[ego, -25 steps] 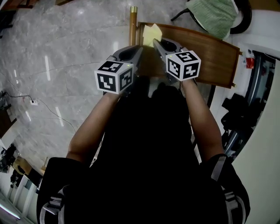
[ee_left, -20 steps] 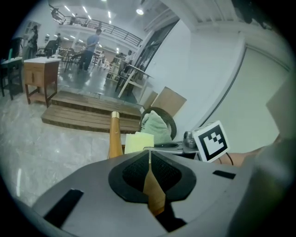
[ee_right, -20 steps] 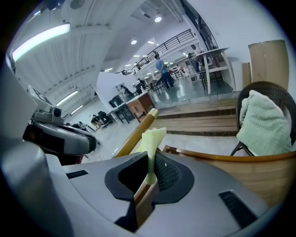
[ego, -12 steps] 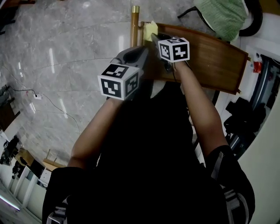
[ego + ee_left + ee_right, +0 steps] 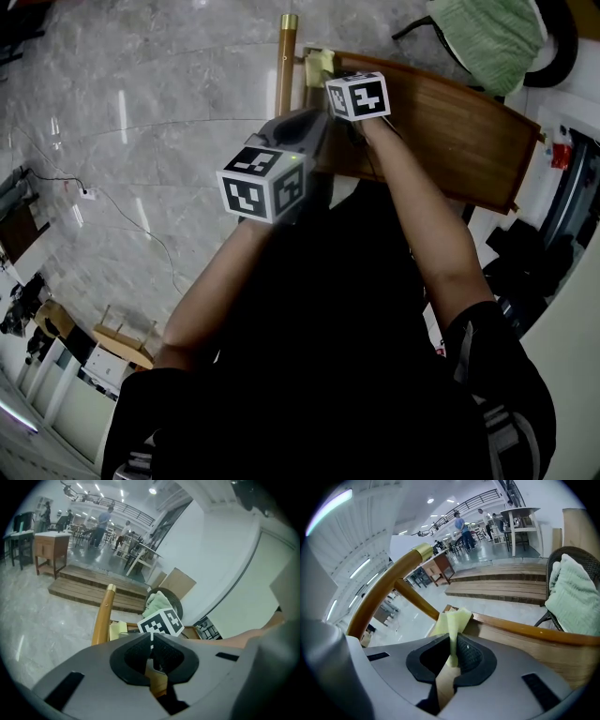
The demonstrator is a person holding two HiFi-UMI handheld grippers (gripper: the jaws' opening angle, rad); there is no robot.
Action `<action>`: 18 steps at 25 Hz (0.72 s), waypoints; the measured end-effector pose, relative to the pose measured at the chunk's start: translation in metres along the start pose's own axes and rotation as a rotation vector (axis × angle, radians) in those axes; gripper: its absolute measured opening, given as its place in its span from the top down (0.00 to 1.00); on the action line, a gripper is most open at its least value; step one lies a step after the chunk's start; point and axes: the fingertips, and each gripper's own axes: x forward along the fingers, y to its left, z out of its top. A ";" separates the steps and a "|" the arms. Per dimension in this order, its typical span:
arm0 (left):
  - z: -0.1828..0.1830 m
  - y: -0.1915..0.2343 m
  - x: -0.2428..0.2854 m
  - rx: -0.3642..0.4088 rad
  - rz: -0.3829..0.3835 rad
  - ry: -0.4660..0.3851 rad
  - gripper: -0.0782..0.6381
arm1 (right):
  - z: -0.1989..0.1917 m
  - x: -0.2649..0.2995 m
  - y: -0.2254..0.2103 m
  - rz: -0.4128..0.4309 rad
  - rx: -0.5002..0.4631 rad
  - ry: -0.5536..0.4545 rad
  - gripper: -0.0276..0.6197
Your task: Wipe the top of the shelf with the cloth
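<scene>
- R gripper [image 5: 452,652]: jaws pinched on cloth [image 5: 453,619]; R arm [image 5: 412,211] stretched fwd.
- L gripper [image 5: 151,643]: jaws together, empty; sits behind R, nearer body.

No legible text, numbers; only square code markers on left cube [image 5: 264,183], right cube [image 5: 357,96].

in the head view the right gripper [image 5: 333,73] hides most of the cloth [image 5: 320,62] (a yellow corner shows); the person's arm [image 5: 412,216] covers the near edge of the shelf [image 5: 455,127]; far people [image 5: 104,518] are too small to tell.
</scene>
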 end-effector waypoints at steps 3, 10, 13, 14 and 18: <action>-0.001 -0.002 0.004 -0.018 0.010 -0.003 0.88 | -0.001 0.001 -0.002 -0.006 -0.040 0.022 0.89; -0.006 -0.017 0.024 0.018 0.030 0.039 0.88 | -0.010 -0.017 -0.027 -0.039 -0.048 0.049 0.89; -0.011 -0.027 0.036 0.033 0.030 0.064 0.88 | -0.016 -0.030 -0.044 -0.059 -0.041 0.049 0.89; -0.012 -0.031 0.041 0.029 0.026 0.068 0.88 | -0.018 -0.035 -0.051 -0.064 -0.036 0.046 0.89; -0.017 -0.047 0.058 0.042 0.021 0.092 0.88 | -0.028 -0.054 -0.075 -0.079 -0.010 0.044 0.89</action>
